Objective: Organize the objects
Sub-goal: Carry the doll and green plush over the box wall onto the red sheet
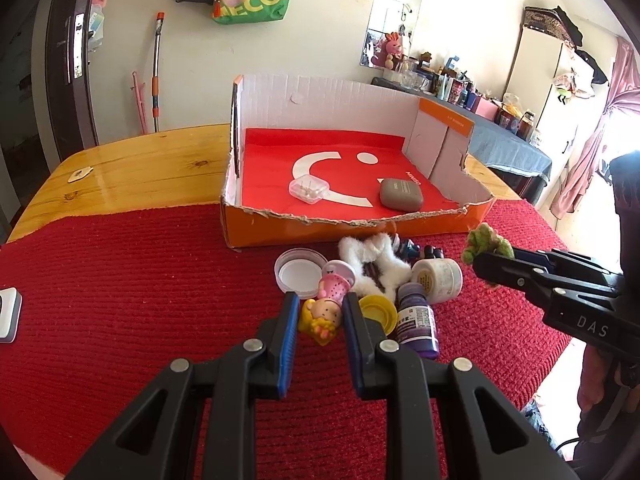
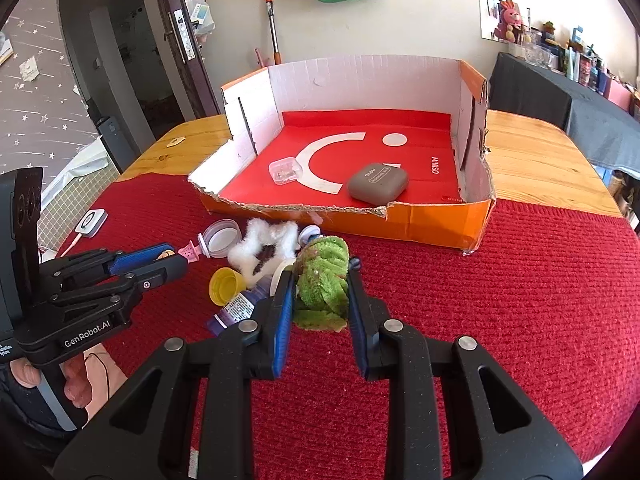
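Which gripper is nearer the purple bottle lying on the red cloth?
Left. The left gripper, shut on a small doll figure, sits right beside the purple bottle. The right gripper, holding a green fuzzy toy, is farther off.

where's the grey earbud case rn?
The grey earbud case lies inside the orange cardboard box, on the right side of its red floor near the torn front wall, right of the small clear plastic case; same spot in the left wrist view.
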{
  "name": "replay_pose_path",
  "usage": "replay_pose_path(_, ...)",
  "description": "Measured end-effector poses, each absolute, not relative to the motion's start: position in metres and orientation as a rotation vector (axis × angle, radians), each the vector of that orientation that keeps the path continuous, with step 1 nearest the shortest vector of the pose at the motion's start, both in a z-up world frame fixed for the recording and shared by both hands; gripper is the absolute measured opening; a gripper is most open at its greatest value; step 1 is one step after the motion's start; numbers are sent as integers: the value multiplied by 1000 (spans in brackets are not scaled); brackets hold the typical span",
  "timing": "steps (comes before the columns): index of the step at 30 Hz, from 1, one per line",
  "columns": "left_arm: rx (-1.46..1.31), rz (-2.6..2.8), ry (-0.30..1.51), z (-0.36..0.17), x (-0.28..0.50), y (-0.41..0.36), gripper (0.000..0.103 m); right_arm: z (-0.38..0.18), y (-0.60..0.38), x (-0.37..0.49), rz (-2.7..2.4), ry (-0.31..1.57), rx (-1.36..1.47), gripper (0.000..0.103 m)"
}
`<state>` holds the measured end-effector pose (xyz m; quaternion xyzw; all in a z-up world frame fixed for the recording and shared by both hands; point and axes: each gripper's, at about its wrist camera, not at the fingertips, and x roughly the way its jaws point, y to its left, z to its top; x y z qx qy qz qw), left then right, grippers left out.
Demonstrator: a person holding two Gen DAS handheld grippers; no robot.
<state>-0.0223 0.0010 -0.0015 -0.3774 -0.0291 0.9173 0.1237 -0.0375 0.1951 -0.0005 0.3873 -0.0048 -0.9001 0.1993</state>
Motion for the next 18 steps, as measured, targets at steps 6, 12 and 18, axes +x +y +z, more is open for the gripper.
replay_pose_path(6,-1074,2690,-88,6,-25,0,23,3,195,-39,-2519,-24,1070,24)
replay_pose_path(12,-1056,2694,-93,14,-32,2,23,8,196,-43,-2515,-30,1062,24)
replay_pose_path(18,-1035,2694,-88,21,-39,5,23,17,196,-47,-2517,-27,1043,24)
